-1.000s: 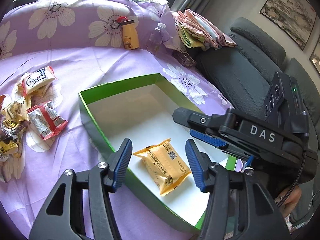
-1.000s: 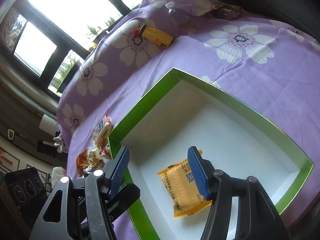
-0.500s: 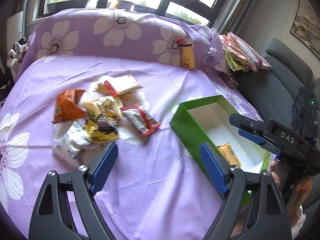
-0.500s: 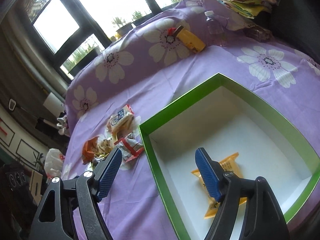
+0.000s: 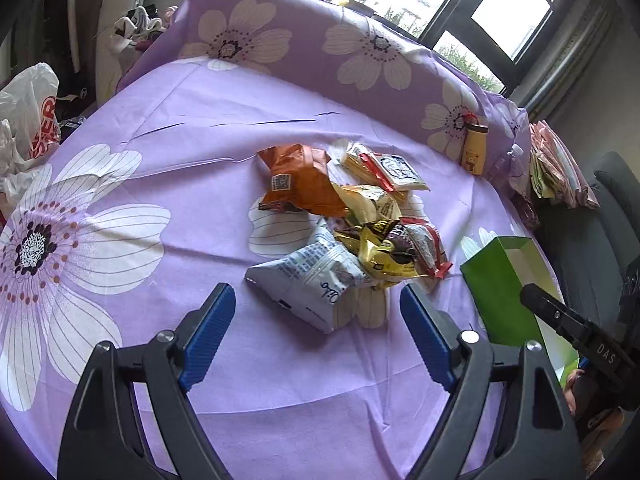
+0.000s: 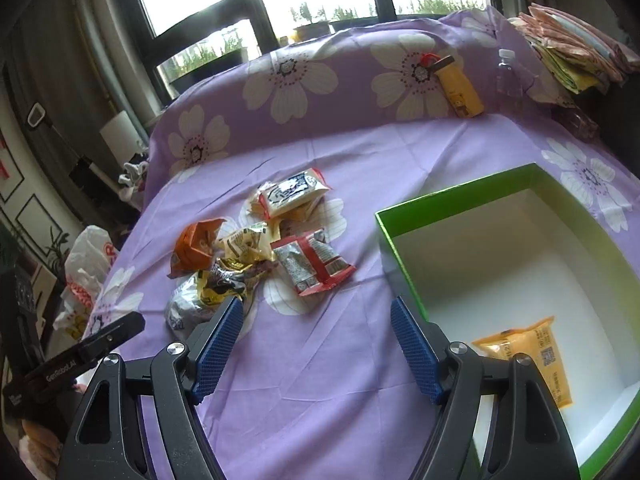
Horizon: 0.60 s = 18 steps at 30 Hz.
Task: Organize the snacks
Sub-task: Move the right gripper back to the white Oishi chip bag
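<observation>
A pile of snack packets lies on the purple flowered cloth: a white-blue bag (image 5: 316, 280), an orange bag (image 5: 296, 184), a yellow-brown packet (image 5: 384, 248) and a red-white packet (image 6: 312, 264). My left gripper (image 5: 316, 332) is open and empty, just short of the white-blue bag. My right gripper (image 6: 316, 348) is open and empty over bare cloth between the pile and the green box (image 6: 452, 196). A yellow snack packet (image 6: 536, 356) lies inside the box. The box also shows in the left wrist view (image 5: 496, 288).
A yellow bottle (image 6: 460, 88) and a clear water bottle (image 6: 508, 72) lean on the raised cloth at the back. Folded fabrics (image 6: 576, 52) lie at the far right. A white plastic bag (image 5: 32, 120) sits off the left edge. A dark sofa (image 5: 600, 216) is to the right.
Both grippers have swung left, away from the box interior. The left gripper now faces the snack pile. The yellow packet stays in the box.
</observation>
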Available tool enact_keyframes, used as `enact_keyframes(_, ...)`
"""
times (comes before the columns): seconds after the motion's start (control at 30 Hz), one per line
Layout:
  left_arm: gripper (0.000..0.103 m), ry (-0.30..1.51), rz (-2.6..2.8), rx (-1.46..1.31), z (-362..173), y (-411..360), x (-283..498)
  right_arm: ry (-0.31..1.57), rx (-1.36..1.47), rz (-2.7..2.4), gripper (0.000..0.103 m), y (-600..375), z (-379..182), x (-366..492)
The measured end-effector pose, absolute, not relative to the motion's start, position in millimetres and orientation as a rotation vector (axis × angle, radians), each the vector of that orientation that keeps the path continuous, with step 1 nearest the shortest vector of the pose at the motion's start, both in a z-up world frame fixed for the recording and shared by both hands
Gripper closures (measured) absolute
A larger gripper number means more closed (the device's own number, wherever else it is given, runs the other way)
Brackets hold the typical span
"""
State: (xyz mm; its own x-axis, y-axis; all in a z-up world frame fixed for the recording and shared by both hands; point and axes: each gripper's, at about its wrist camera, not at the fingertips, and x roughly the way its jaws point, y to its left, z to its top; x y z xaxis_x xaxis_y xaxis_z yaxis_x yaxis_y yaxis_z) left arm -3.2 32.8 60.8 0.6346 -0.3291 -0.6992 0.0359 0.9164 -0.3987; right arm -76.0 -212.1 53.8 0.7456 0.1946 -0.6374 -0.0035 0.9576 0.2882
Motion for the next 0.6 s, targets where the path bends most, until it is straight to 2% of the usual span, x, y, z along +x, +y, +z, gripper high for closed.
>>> enact_keyframes(0.33, 0.02, 0.916, -0.201, -0.347, 48.9, 35.5, 5.3, 0.858, 0.485, 0.375, 0.026, -183.1, 25.8, -53.3)
enact_keyframes(0.53, 0.02, 0.926, -0.172, -0.334, 51.3, 37.7, 8.8, 0.891, 0.42, 0.43, 0.027, -150.0, 34.6, -27.7)
enact_keyframes(0.6, 0.02, 0.924, -0.167, -0.336, 52.8, 40.9, 9.0, 0.907, 0.401, 0.466, 0.03, -137.6, 36.1, -14.5)
